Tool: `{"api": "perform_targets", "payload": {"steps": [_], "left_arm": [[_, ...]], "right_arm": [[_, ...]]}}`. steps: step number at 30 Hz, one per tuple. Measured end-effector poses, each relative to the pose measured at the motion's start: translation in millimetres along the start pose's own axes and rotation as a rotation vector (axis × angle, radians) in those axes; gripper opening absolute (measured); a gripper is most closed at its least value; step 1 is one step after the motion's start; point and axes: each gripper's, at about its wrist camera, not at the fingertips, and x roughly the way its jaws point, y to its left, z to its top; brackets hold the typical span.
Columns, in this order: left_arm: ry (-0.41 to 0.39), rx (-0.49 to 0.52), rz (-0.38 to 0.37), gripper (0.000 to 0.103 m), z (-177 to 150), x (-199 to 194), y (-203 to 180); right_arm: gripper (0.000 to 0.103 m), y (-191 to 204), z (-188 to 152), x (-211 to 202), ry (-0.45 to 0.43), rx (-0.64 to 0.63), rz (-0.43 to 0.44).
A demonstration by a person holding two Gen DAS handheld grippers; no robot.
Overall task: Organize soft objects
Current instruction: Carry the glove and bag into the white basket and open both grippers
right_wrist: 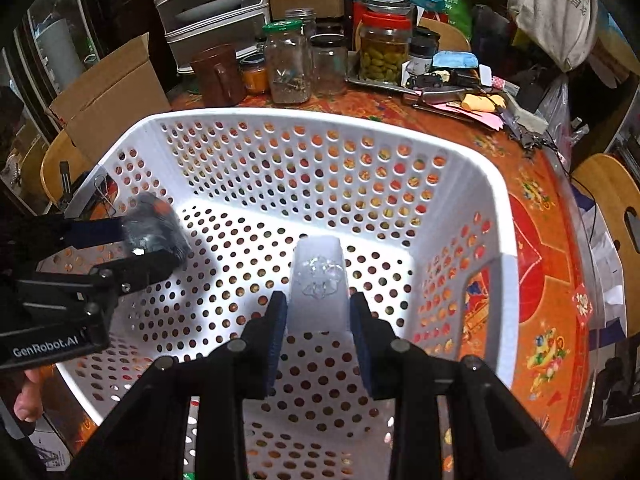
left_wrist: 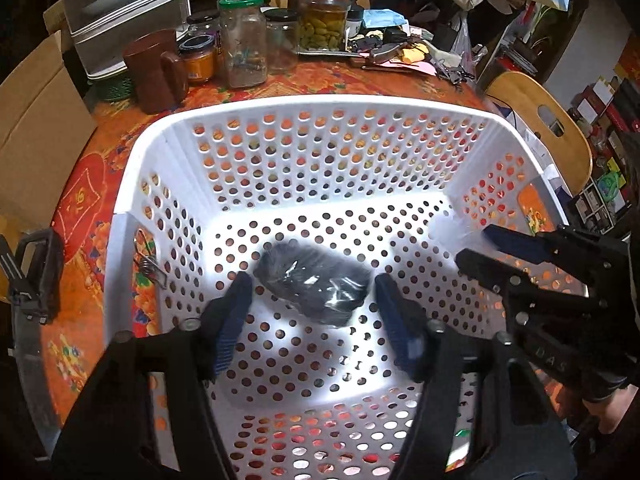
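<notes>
Left wrist view: the left gripper (left_wrist: 312,312) hangs inside the white perforated plastic laundry basket (left_wrist: 332,106), jaws spread wide. The dark soft bundle wrapped in clear film (left_wrist: 314,290) sits between the blue finger pads (left_wrist: 232,320) with a gap on both sides; it appears blurred, so whether it rests on the basket floor or is in mid-drop cannot be told. The wide jaw setting suggests a release over the basket. At right, the right gripper (left_wrist: 476,246) reaches over the basket side wall, pinching a pale translucent packet (left_wrist: 450,230).

Right wrist view: the right gripper (right_wrist: 318,320) is closed on the pale translucent packet (right_wrist: 318,280), pads touching both sides, held above the basket floor, probably for depositing next. The left gripper (right_wrist: 128,240) enters from the left with the dark bundle (right_wrist: 156,232) at its fingertips.

Containers: in both views the basket (right_wrist: 320,116) shows no contents other than these two items. It stands on a round table with an orange-red patterned cloth (right_wrist: 532,240). Behind it stand glass jars, one with a red lid holding green pickles (right_wrist: 384,52), and a brown plastic mug (right_wrist: 218,76).
</notes>
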Motion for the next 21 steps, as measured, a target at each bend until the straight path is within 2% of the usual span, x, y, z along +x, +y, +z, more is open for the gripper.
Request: {"api": "perform_targets", "payload": {"steps": [1,6,9,10,12,21], "left_arm": [[-0.005,0.0,-0.016,0.074,-0.1,-0.9,-0.5],[-0.041,-0.001,-0.024,0.092,-1.3,-14.1,-1.5],[-0.082,-0.012,-0.029,0.098,-0.7,-31.6,1.7],[-0.097,-0.012,-0.03,0.102,-1.1,-38.7,2.8],[-0.124,-0.009,-0.032,0.103,-2.3,-52.6,5.4],[-0.181,-0.021,-0.015,0.103,-10.5,-89.6,14.7]], "right_arm": [[0.043,1.0,-0.7,-0.4,-0.002,0.0,0.005],[0.065,8.5,-3.7,-3.8,-0.019,-0.016,0.039],[0.079,14.6,-5.4,-12.1,-0.044,-0.024,0.056],[0.089,16.9,-5.8,-15.4,-0.051,-0.028,0.05],[0.1,20.0,-7.1,-24.3,-0.071,-0.035,0.048],[0.103,18.3,-17.7,-50.3,-0.112,-0.028,0.015]]}}
